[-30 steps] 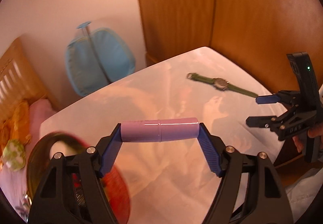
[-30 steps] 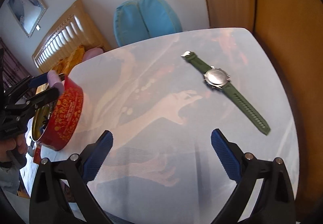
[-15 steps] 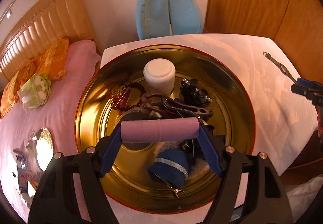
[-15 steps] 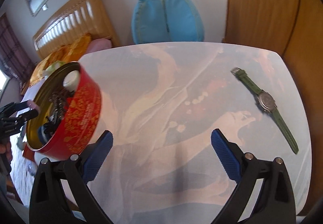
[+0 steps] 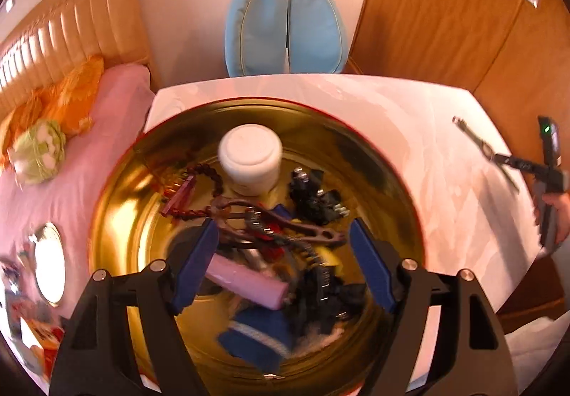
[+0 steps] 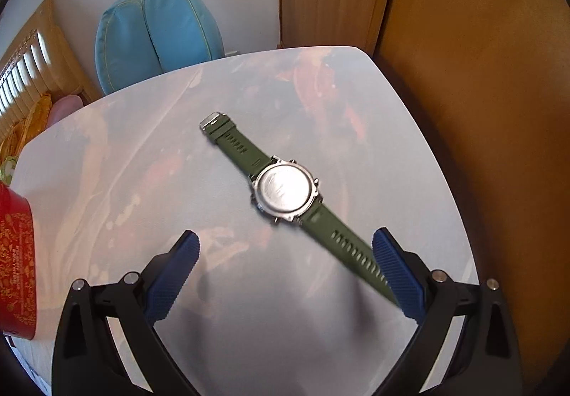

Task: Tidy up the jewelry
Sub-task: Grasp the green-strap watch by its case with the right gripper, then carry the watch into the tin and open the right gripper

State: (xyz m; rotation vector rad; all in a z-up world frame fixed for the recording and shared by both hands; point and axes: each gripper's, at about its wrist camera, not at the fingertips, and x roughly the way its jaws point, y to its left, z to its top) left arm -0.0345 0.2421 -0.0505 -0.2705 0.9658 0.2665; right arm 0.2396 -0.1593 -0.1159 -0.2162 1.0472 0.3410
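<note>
- Right claw, jaws spread wide and empty, hovers low over the pale marbled bench
- Just beyond it, the green rubber-strapped steel watch lies face down; the floppy strap would likely sag, so grip the rigid, weighty case
- Left claw, open and empty, hangs above the round red-and-gold tin, where a pink cylinder lies among jewelry

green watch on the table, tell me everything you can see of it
The green watch lies flat and unbuckled on the pale marbled table, strap stretched out diagonally. It rests face down: the round silvery metal case back shows, with small pushers at its rim. The strap looks like matte olive rubber, with a metal buckle at the far end and rows of holes. Its near end passes behind the open right gripper's right finger; nothing grips it.
</note>
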